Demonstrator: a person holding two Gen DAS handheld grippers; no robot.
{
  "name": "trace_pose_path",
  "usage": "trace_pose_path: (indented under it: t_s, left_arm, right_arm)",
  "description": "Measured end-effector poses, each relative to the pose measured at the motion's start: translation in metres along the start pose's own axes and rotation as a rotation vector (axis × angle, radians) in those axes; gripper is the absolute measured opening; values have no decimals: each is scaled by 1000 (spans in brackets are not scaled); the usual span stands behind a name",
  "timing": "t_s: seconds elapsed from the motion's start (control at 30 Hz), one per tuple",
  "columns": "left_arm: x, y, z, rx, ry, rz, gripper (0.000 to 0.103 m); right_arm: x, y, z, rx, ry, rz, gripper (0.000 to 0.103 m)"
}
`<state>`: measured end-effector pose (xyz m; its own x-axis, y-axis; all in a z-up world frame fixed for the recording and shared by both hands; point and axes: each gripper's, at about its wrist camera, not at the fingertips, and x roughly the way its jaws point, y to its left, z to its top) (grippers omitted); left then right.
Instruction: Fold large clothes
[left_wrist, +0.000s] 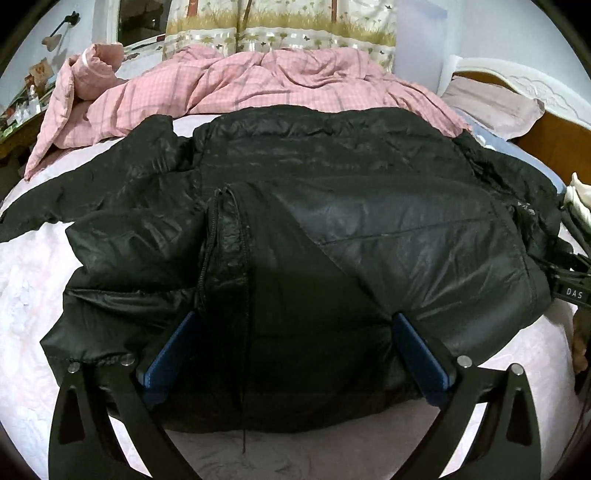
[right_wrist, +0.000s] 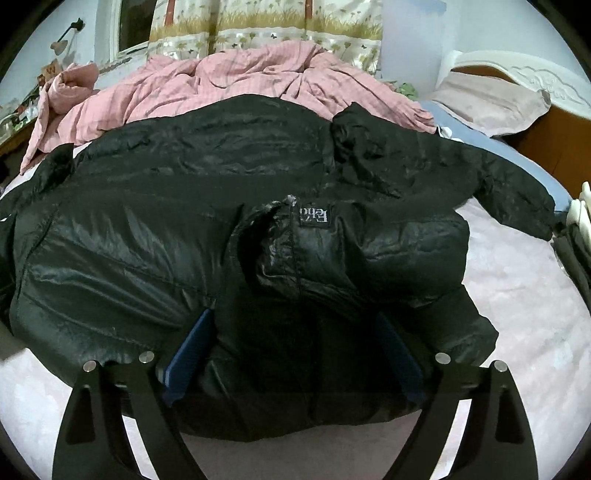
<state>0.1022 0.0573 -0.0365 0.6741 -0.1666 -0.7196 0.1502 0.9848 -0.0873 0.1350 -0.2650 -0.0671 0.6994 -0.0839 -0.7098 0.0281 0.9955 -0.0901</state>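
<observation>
A large shiny black puffer jacket (left_wrist: 332, 206) lies spread on the pale bed sheet (left_wrist: 29, 295), partly folded, with its zipper (left_wrist: 210, 240) running toward me. My left gripper (left_wrist: 295, 325) is open, its blue pads (left_wrist: 173, 347) straddling the jacket's near hem, with fabric bulging between them. In the right wrist view the same jacket (right_wrist: 147, 229) shows a small woven label (right_wrist: 314, 216) near the collar. My right gripper (right_wrist: 295, 325) is open too, its blue pads (right_wrist: 192, 343) either side of the near edge of the jacket.
A crumpled pink checked duvet (left_wrist: 258, 81) lies behind the jacket. A pillow (left_wrist: 495, 99) and wooden headboard (left_wrist: 554, 136) are at the right. A cluttered bedside table (left_wrist: 22, 110) stands far left. Dark clothing and white items (left_wrist: 576, 199) sit at the right edge.
</observation>
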Motion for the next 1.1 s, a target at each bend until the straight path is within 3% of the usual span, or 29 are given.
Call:
trace_pose_path:
  t_s: [0.17, 0.27, 0.53, 0.6, 0.7, 0.8, 1.0, 1.1]
  left_arm:
    - [-5, 1, -2, -5, -32, 3, 103]
    - [-5, -5, -3, 17, -34, 34, 103]
    - [-9, -7, -3, 24, -57, 50, 103]
    - [-25, -8, -6, 28, -150, 87, 103]
    - [-59, -12, -16, 50, -332, 86, 103]
    - [-71, -13, -21, 45, -407, 125, 103]
    - [-52, -2, -13, -12, -320, 176, 103]
    - [-33, 12, -10, -79, -204, 152, 103]
  right_arm:
    - [0, 1, 0, 0, -12, -17, 94]
    - [1, 2, 0, 1, -10, -47, 103]
    - [1, 1, -1, 1, -11, -48, 103]
    - [-1, 0, -2, 7, -29, -46, 103]
    - [-9, 0, -3, 13, -73, -53, 103]
    - [-20, 2, -6, 6, -132, -65, 103]
    - [-42, 13, -10, -42, -238, -79, 103]
    - [-41, 17, -9, -62, -226, -67, 103]
